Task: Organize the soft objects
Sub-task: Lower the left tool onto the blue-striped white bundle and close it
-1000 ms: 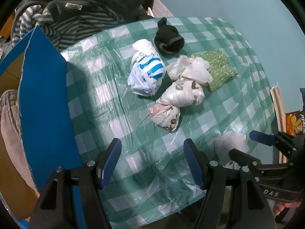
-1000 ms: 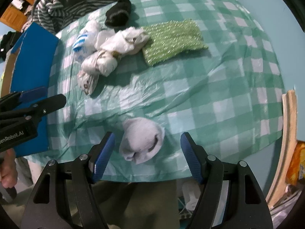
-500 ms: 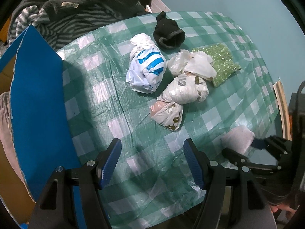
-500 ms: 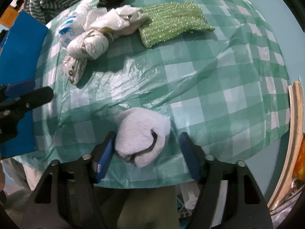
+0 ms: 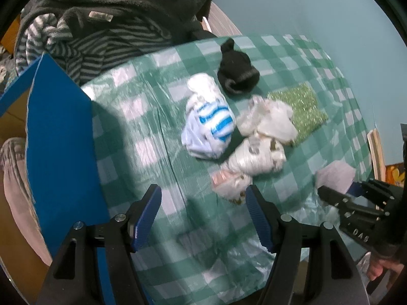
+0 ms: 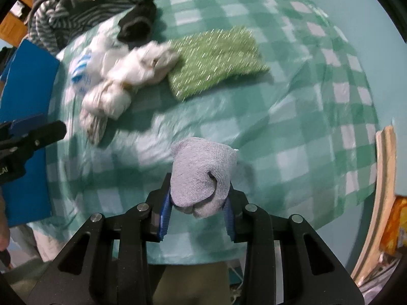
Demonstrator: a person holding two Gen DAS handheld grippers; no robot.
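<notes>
My right gripper is shut on a pale lilac rolled sock, held above the near edge of the green checked table. It also shows in the left wrist view. My left gripper is open and empty over the table's near left, just short of a small knotted bag. Farther back lie a white-and-blue bag, white knotted bags, a black rolled sock and a green glittery cloth.
A blue cardboard box flap stands at the table's left edge. A heap of striped and dark grey clothes lies behind the table. A wooden frame leans at the right by the teal wall.
My right gripper has closed on the lilac sock and lifted it off the table. My left gripper has shifted a little; it stays open.
</notes>
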